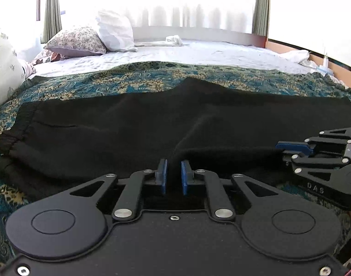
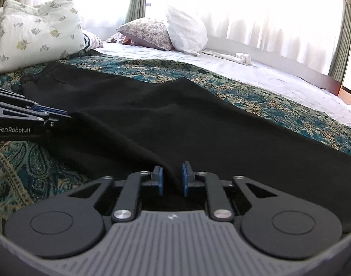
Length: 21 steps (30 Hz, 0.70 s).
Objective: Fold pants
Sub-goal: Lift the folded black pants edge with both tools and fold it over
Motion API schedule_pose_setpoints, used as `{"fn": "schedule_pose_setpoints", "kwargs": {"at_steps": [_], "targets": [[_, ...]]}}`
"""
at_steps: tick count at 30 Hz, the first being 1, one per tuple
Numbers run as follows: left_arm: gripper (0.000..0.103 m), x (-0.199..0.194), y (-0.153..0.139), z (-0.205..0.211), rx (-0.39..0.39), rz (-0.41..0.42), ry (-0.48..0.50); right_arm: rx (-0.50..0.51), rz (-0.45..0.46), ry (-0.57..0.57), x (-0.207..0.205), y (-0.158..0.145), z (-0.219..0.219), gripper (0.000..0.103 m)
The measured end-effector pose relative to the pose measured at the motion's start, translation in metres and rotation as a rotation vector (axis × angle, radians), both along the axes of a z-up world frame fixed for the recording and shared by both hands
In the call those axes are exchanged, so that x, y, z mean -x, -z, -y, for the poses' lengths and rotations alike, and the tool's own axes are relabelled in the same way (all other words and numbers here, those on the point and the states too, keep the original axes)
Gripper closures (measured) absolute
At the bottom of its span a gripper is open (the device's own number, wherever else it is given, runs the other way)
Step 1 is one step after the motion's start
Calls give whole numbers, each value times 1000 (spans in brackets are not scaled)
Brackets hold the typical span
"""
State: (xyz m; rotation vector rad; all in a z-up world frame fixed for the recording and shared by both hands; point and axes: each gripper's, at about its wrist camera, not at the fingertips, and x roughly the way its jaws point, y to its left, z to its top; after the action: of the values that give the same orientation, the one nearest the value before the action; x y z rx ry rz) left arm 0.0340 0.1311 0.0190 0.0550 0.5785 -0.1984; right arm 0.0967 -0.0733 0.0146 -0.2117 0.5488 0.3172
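Note:
Black pants (image 1: 134,126) lie spread across a teal and gold patterned bedspread (image 1: 134,80), waistband to the left. My left gripper (image 1: 174,176) is shut on a raised fold of the pants' near edge. My right gripper (image 2: 173,178) is shut on the same near edge further right, and it shows in the left wrist view (image 1: 288,148) at the right. The left gripper shows in the right wrist view (image 2: 60,115) at the left, pinching the black fabric (image 2: 175,119). The cloth is lifted into a ridge between the two grippers.
Pillows (image 1: 78,40) and a white pillow (image 1: 115,31) sit at the head of the bed on the left. A floral duvet (image 2: 37,32) is bunched at the left. A white cloth (image 1: 174,40) lies on the white sheet by the window.

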Motion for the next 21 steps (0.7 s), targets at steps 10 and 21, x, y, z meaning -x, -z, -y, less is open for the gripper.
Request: {"fn": "schedule_pose_setpoints", "kwargs": {"at_steps": [10,21], "targets": [[97,14,5,-3,-1,-30,-15,29,15,1,16,2,2,94],[67,13,-6,-33,360,-127,-11,15,50,25,22,0,3,94]]}}
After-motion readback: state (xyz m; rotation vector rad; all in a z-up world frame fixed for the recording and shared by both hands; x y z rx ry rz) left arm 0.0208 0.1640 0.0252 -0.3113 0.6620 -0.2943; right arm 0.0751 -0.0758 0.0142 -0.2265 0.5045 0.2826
